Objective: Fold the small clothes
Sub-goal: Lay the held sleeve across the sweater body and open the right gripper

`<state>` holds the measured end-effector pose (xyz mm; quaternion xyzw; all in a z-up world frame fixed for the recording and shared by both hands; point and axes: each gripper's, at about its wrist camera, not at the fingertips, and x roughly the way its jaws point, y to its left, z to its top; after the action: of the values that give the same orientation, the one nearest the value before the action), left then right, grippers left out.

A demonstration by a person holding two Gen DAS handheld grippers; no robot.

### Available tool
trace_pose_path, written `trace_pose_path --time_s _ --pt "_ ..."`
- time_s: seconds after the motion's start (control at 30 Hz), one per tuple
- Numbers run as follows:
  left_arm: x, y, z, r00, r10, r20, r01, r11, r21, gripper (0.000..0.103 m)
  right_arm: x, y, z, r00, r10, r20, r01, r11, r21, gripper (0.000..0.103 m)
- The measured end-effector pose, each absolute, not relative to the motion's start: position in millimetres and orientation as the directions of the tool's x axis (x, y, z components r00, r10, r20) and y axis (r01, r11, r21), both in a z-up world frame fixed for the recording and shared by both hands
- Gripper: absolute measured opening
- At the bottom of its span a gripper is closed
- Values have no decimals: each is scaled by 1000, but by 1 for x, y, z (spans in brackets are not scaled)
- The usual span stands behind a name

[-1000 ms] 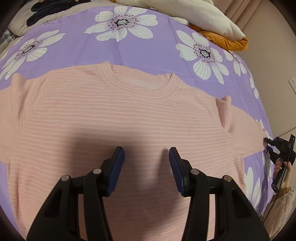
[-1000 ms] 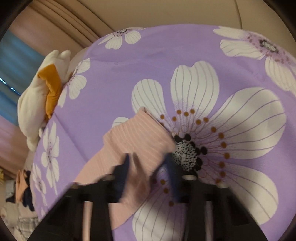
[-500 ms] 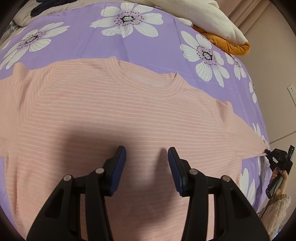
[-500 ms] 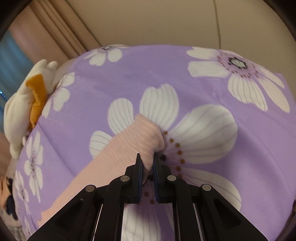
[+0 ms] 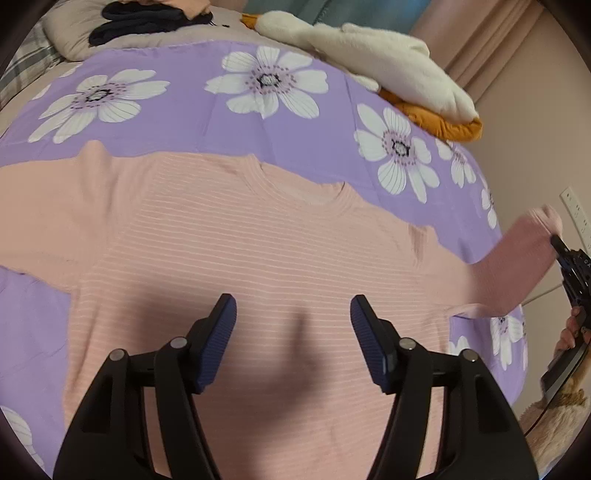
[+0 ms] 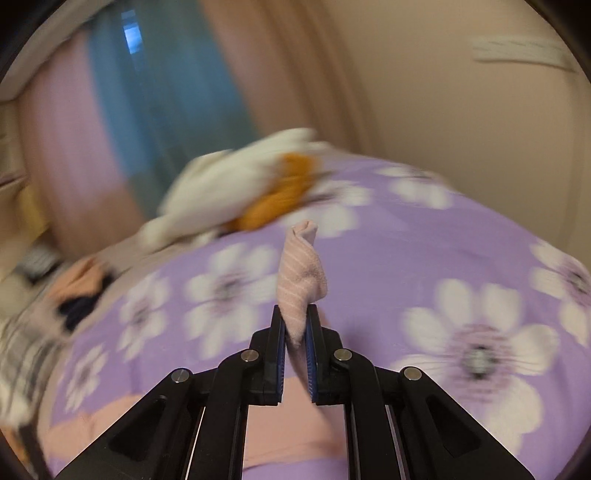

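A pink striped long-sleeved shirt [image 5: 258,243] lies flat, front up, on a purple bedspread with white flowers [image 5: 207,114]. My left gripper [image 5: 293,314] is open and empty, just above the shirt's lower middle. My right gripper [image 6: 295,317] is shut on the cuff [image 6: 301,273] of the shirt's right sleeve, with the cuff end sticking up past the fingertips. In the left wrist view that sleeve [image 5: 517,258] is lifted off the bed at the far right, with the right gripper [image 5: 557,245] on its end.
A pile of cream and orange plush fabric [image 5: 388,62] lies at the bed's far edge. Dark clothes [image 5: 140,18] rest on a pillow at the back left. A wall with a socket [image 5: 572,210] stands close on the right.
My right gripper closed on the sleeve cuff, then lifted it off the bed and swung it up. The left gripper stayed open over the shirt and drew back slightly.
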<state>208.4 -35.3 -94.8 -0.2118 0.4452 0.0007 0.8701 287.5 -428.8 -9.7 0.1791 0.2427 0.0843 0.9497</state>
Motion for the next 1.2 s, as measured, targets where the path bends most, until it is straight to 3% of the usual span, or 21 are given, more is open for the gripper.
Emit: trace_pose_path --time_s 0.17,0.33,0.57,0.8,0.87,0.97,1.07,1.2 --pt "194 -22 -89 620 -175 -765 -217 899 -381 67 295 -358 -20 778 411 -476 -273 903 332 10" --pt "182 -7 -90 624 -160 -765 -259 881 -396 68 302 -307 -48 664 492 -563 -362 871 333 11" --pt "172 3 -98 617 -145 -773 -299 866 -401 68 290 -235 -95 497 538 -681 -431 834 344 11" --pt "170 3 -107 601 -139 -787 -308 869 -388 68 289 -202 -134 396 478 -784 -440 848 295 11" --pt "171 3 -109 595 -141 -791 -310 868 -388 70 291 -203 -140 372 466 -803 -425 854 299 19" --pt "172 -2 -111 588 -152 -795 -301 871 -389 72 288 -210 -132 359 499 -789 -419 841 342 59" --pt "175 -7 -111 588 -177 -789 -286 867 -408 76 282 -234 -103 411 550 -727 -404 825 396 78" --pt "184 -17 -109 587 -226 -777 -252 861 -441 79 276 -287 -76 506 554 -661 -292 831 473 87"
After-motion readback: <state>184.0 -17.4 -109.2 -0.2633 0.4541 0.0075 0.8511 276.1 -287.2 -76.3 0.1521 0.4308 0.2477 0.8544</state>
